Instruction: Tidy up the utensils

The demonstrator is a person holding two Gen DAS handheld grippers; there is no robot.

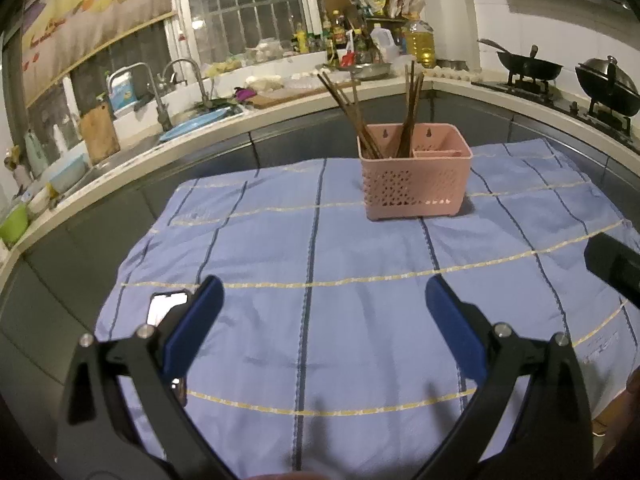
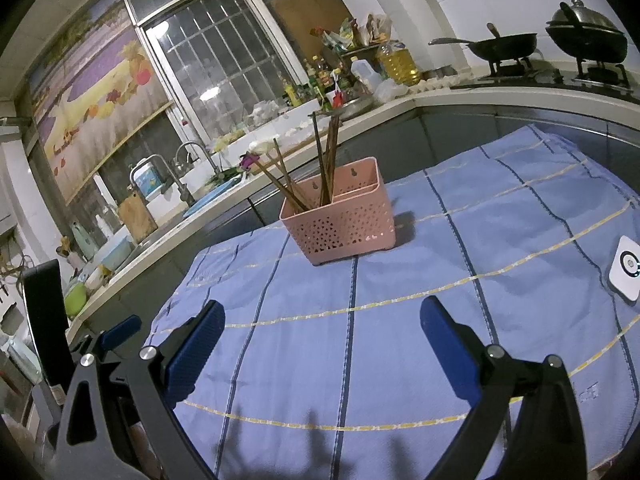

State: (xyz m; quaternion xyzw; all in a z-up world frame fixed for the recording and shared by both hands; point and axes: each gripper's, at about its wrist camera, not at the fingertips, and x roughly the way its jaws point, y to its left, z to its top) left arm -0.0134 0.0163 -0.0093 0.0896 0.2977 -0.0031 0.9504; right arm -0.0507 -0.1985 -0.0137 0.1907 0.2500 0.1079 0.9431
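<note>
A pink perforated utensil basket stands on the blue striped cloth toward the far side. Several brown chopsticks lean upright in its larger left compartment; the narrower right compartment looks empty. My left gripper hovers open over the near part of the cloth, well short of the basket, nothing between its blue pads. My right gripper is also open and empty, at a similar distance from the basket. The left gripper's body shows at the right wrist view's left edge.
A phone lies on the cloth by my left gripper's left finger. A white round-dial device sits at the cloth's right edge. Behind runs a counter with a sink, bottles and two woks on a stove.
</note>
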